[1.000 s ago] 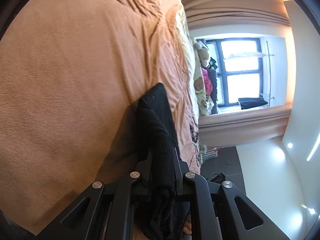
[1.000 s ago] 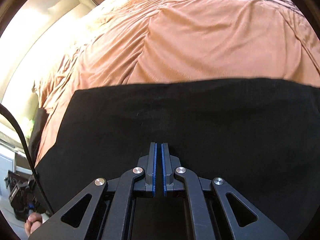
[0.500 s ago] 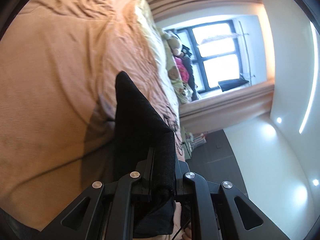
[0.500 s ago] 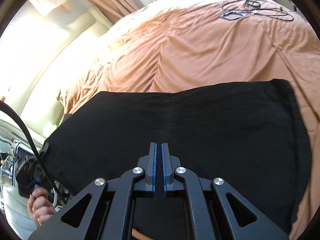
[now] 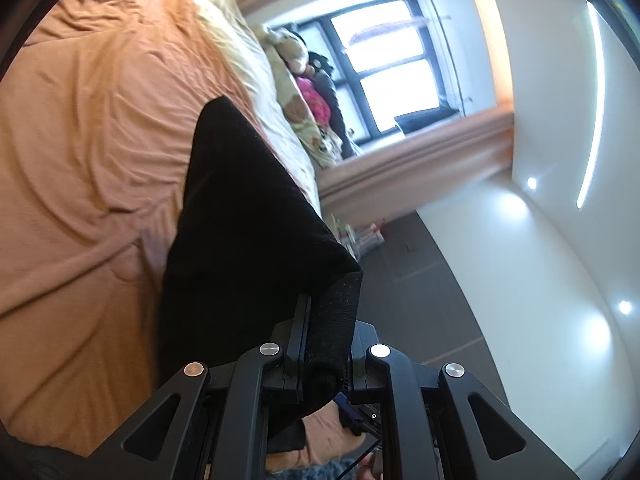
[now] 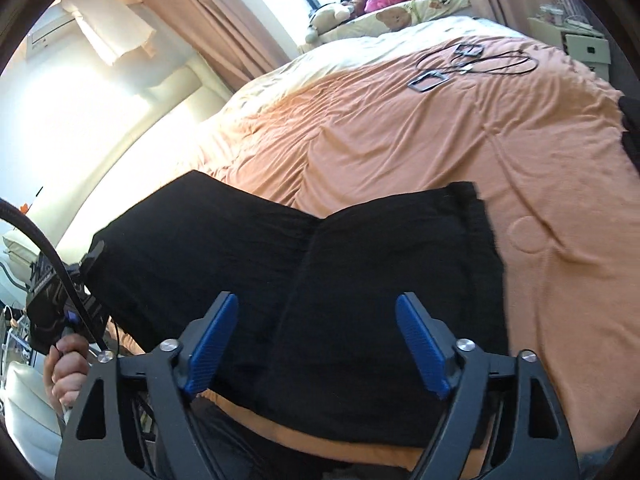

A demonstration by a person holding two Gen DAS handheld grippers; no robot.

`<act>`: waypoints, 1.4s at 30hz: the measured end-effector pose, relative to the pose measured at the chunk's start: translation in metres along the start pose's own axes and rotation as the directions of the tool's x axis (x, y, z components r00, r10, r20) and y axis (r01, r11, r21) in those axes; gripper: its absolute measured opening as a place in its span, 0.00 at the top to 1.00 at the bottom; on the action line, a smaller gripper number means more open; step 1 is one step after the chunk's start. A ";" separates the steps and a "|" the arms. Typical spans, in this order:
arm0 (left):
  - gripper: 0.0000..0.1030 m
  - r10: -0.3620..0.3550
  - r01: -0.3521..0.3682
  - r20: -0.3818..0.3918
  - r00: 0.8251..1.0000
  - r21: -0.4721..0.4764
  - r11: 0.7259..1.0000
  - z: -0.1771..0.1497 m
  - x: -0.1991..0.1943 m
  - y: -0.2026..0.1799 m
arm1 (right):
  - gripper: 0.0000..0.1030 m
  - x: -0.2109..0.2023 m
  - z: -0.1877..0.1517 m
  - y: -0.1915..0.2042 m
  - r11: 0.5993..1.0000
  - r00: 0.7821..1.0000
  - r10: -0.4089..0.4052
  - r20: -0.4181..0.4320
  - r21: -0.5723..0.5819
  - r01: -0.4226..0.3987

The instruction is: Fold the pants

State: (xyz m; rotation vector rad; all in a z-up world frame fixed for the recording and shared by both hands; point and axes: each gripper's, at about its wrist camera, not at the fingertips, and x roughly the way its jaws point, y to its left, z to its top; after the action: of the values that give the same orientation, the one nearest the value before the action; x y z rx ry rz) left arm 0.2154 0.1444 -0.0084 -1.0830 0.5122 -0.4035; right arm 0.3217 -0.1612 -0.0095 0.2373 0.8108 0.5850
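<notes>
Lifting one edge of the black pants off the orange bedspread, the left tool is clamped on a thick bunched hem that rises ahead of its fingers. The right tool is opening, its blue pads apart with nothing pinched; the pants lie spread just below and ahead of it. To fold well, the left should probably carry its edge across evenly, keeping the cloth taut, until edges align.

Black pants, folded, lying on orange bedspread, one edge lifted
</notes>
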 end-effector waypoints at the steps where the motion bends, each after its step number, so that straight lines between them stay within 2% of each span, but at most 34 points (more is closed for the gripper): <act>1: 0.87 -0.005 0.005 -0.013 1.000 0.009 1.000 -0.002 0.006 -0.005 | 0.21 -0.007 -0.002 -0.004 1.000 1.000 0.000 0.007 0.008 0.000; 8: 0.87 -0.023 0.029 -0.100 0.995 0.058 0.998 -0.021 0.041 -0.031 | 0.20 -0.049 -0.020 -0.028 0.997 0.998 -0.012 0.055 0.073 0.008; 18: 0.87 -0.017 0.038 -0.221 0.975 0.089 0.995 -0.057 0.099 -0.051 | 0.20 -0.083 -0.036 -0.072 0.986 0.995 -0.025 0.095 0.166 0.009; 23: 0.87 -0.002 0.032 -0.297 0.955 0.094 0.995 -0.081 0.135 -0.054 | 0.20 -0.094 -0.044 -0.092 0.977 0.994 -0.033 0.102 0.211 0.011; 28: 0.87 0.036 -0.004 -0.381 0.924 0.086 0.996 -0.103 0.180 -0.045 | 0.20 -0.103 -0.050 -0.108 0.969 0.994 -0.037 0.102 0.245 0.011; 31: 0.87 0.051 -0.018 -0.418 0.907 0.082 0.996 -0.117 0.197 -0.038 | 0.20 -0.104 -0.053 -0.117 0.965 0.995 -0.043 0.095 0.263 0.017; 35: 0.86 0.083 -0.046 -0.440 0.894 0.093 0.995 -0.125 0.208 -0.037 | 0.20 -0.100 -0.055 -0.122 0.960 0.996 -0.040 0.083 0.280 0.015; 38: 0.80 0.125 -0.077 -0.466 0.876 0.121 0.990 -0.127 0.213 -0.038 | 0.20 -0.096 -0.054 -0.121 0.958 0.997 -0.028 0.077 0.285 0.004; 39: 0.74 0.130 -0.080 -0.472 0.872 0.123 0.989 -0.126 0.213 -0.037 | 0.20 -0.094 -0.053 -0.121 0.958 0.997 -0.024 0.077 0.286 0.001; 40: 0.61 0.128 -0.080 -0.471 0.873 0.122 0.989 -0.127 0.209 -0.035 | 0.20 -0.093 -0.052 -0.120 0.959 0.997 -0.020 0.076 0.285 -0.002; 41: 0.54 0.123 -0.076 -0.460 0.879 0.118 0.990 -0.125 0.205 -0.034 | 0.20 -0.091 -0.051 -0.117 0.959 0.997 -0.014 0.074 0.283 -0.008; 42: 0.42 0.121 -0.076 -0.438 0.891 0.118 0.990 -0.122 0.200 -0.033 | 0.20 -0.089 -0.052 -0.116 0.960 0.997 -0.011 0.074 0.281 -0.010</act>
State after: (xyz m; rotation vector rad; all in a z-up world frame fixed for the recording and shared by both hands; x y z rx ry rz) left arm 0.3055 -0.0674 -0.0627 -0.8631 0.9416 -0.5861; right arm 0.2816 -0.3085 -0.0381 0.5170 0.8204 0.4564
